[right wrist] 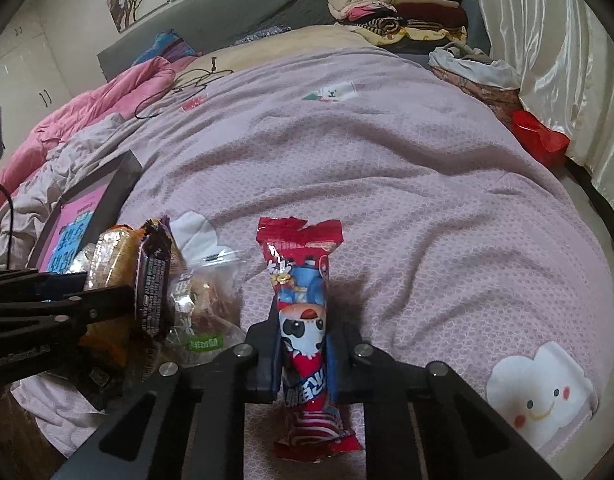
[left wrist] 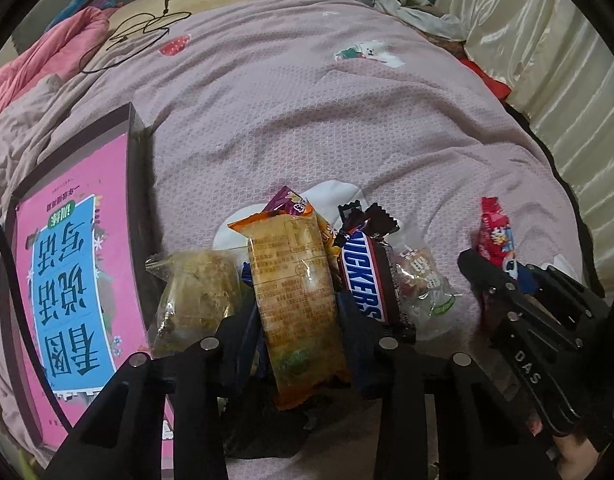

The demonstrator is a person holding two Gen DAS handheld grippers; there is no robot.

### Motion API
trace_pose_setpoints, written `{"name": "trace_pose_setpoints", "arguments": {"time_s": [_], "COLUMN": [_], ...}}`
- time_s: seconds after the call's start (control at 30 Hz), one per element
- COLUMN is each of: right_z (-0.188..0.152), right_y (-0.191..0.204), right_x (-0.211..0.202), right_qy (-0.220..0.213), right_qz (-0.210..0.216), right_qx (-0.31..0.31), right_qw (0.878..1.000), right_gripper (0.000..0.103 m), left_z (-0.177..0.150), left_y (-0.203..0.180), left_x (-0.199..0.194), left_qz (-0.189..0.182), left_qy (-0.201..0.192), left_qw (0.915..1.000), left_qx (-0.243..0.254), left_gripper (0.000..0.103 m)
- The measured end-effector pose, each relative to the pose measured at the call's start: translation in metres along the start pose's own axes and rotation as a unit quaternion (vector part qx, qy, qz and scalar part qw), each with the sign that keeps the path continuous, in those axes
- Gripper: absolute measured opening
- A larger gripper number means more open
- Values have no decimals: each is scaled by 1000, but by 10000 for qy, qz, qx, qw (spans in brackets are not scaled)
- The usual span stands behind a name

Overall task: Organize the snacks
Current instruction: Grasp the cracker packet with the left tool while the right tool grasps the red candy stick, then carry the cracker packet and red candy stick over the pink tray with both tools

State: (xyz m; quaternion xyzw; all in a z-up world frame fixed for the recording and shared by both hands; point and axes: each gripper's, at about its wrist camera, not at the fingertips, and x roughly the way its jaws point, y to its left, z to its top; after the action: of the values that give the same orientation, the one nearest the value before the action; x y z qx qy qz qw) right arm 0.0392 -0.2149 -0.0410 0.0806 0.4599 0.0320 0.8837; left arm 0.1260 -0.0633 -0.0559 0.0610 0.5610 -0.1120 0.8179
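Mauve quilted bedding point(left wrist: 347, 92) fills most of both views, and the snacks are gathered on it toward the lower centre of the left wrist view. An orange-wrapped snack point(left wrist: 301, 300) is seen lengthwise between the fingers of the left gripper point(left wrist: 299, 328); the jaws are drawn in close on either side of it, and the pads appear to press on its wrapper. A Snickers bar point(left wrist: 365, 276) is tilted just to the right of it, touching the right finger, and a clear bag of pale crumbly food point(left wrist: 195, 296) lies just to the left. A purple packet point(left wrist: 293, 204) shows above the orange one, and a clear wrapped sweet point(left wrist: 421, 280) lies right of the Snickers bar. A pink book in a dark box point(left wrist: 75, 264) occupies the left edge of that view. In the right wrist view a red packet with a panda face point(right wrist: 305, 320) is clamped upright-looking between the fingers of the right gripper point(right wrist: 305, 364) — the jaws are fully closed on its middle, with its torn top toward the frame centre and its lower end over the bedding. The same gripper appears at the lower right of the left wrist view, well apart from the pile. Folded clothes point(right wrist: 403, 12) are stacked at the upper right, beside a cream curtain point(right wrist: 555, 48).
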Motion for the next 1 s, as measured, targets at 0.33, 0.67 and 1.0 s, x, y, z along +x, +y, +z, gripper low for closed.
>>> {"name": "trace_pose_setpoints", "arguments": {"time_s": [0.33,0.67,1.0], "right_z": [4,14,28], "right_y": [0,29,89], "right_x": [-25,-52,-71], "right_qy": [-375,-606,-720], "right_qz": [157,538,1140], "right_qx": [89,-88,-406], "right_qw": [9991,9967,9900], "right_gripper": [16,16,16], "left_z": [-2,-14,-33], "left_y": [16,47,97], "left_x": [-25,-70,-99], "left_qz": [-289,-301,-67], "left_qy": [-303,-655,-899], "left_qw": [9989,9964,9924], "left_qx": [-204,-453,-835], "left_gripper": [37,37,37]}}
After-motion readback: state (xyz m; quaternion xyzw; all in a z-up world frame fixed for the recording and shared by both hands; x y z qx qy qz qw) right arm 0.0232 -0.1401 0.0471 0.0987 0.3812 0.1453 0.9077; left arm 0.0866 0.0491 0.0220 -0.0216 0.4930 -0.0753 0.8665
